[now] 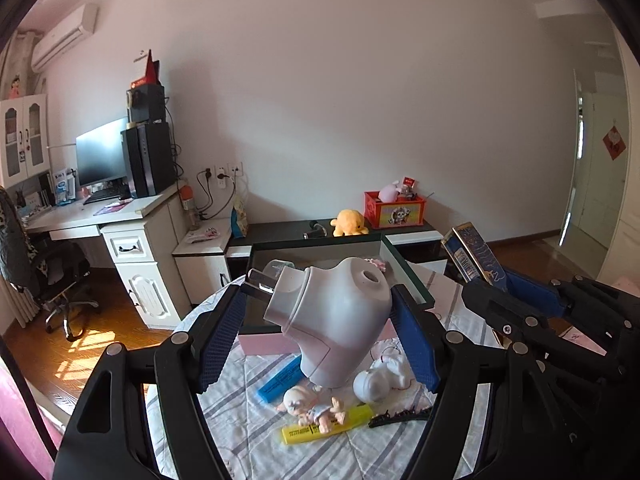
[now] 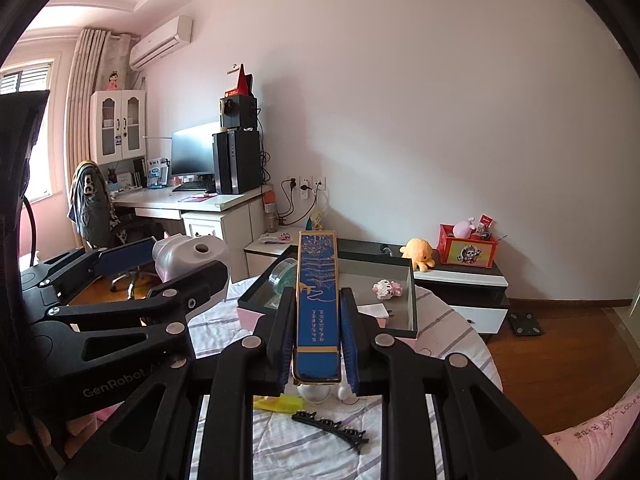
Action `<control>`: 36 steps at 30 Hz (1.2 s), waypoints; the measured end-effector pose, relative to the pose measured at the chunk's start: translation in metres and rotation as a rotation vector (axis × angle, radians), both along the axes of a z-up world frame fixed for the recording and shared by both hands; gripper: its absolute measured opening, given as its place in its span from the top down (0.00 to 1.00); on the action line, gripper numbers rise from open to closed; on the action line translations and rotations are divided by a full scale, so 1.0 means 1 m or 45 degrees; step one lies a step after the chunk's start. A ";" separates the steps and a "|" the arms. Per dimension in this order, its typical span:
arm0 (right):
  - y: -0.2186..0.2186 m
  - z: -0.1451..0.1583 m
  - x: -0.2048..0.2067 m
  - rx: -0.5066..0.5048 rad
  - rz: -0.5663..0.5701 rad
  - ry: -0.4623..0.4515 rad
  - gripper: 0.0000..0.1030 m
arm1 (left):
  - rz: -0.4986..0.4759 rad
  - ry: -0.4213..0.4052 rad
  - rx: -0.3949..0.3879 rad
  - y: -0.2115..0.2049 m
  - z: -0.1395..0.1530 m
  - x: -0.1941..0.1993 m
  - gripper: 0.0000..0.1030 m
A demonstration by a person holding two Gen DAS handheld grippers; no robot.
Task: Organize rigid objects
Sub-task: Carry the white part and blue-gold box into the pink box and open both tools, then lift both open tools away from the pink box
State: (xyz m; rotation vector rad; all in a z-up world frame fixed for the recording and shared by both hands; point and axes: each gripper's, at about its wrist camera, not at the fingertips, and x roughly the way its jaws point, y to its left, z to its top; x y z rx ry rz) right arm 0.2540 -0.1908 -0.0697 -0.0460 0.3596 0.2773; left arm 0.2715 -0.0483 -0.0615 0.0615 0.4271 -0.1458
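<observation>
Left gripper [image 1: 320, 320]: clamped on white plug-in device [image 1: 340, 320], held above the striped cloth [image 1: 320, 456].
Right gripper [image 2: 316, 340]: closed on long blue box [image 2: 318, 300], lifted near the tray.
Tray [image 2: 412, 312]: holds pink-white toy [image 2: 386, 290], white charger [image 2: 376, 311], clear round item [image 2: 284, 276].
Cloth: doll [image 1: 316, 406], yellow highlighter [image 1: 324, 426], blue highlighter [image 1: 280, 380], black hair clip [image 2: 332, 428].

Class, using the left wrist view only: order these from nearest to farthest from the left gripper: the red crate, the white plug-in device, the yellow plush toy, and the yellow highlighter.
1. White plug-in device: held between the left gripper fingers.
2. Yellow highlighter: on the striped cloth just below, under the doll.
3. Yellow plush toy: on the dark cabinet by the wall.
4. Red crate: right of the plush, slightly farther back.
</observation>
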 end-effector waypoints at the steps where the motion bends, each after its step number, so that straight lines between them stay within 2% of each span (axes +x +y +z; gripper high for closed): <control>1: -0.002 -0.002 0.014 -0.007 -0.004 0.009 0.80 | 0.002 0.019 0.010 -0.004 -0.003 0.017 0.28; 9: -0.020 -0.037 0.140 -0.038 -0.009 0.195 0.79 | -0.015 0.246 0.070 -0.026 -0.047 0.151 0.28; 14: -0.028 -0.073 0.200 -0.037 0.001 0.332 0.79 | -0.012 0.352 0.133 -0.037 -0.078 0.207 0.28; 19: -0.035 -0.102 0.233 -0.032 -0.013 0.423 0.79 | -0.011 0.405 0.160 -0.044 -0.099 0.232 0.27; 26: -0.041 -0.117 0.244 -0.018 -0.018 0.465 0.79 | -0.003 0.452 0.161 -0.041 -0.106 0.236 0.27; 28: -0.040 -0.114 0.243 -0.004 -0.022 0.453 0.74 | 0.010 0.429 0.152 -0.038 -0.100 0.230 0.25; 30: -0.042 -0.108 0.238 0.002 -0.058 0.438 0.59 | 0.015 0.409 0.123 -0.028 -0.089 0.220 0.20; 32: -0.045 -0.097 0.226 0.029 -0.063 0.408 0.49 | 0.031 0.371 0.092 -0.019 -0.076 0.204 0.10; 33: -0.046 -0.091 0.220 0.033 -0.080 0.394 0.38 | 0.038 0.351 0.077 -0.014 -0.070 0.196 0.08; 34: -0.046 -0.083 0.212 0.034 -0.096 0.372 0.33 | 0.039 0.330 0.055 -0.009 -0.062 0.185 0.03; 35: -0.046 -0.075 0.201 0.042 -0.099 0.337 0.23 | 0.035 0.306 0.032 -0.005 -0.055 0.173 0.00; 36: -0.045 -0.066 0.188 0.056 -0.092 0.298 0.20 | 0.032 0.280 0.016 -0.001 -0.047 0.160 0.00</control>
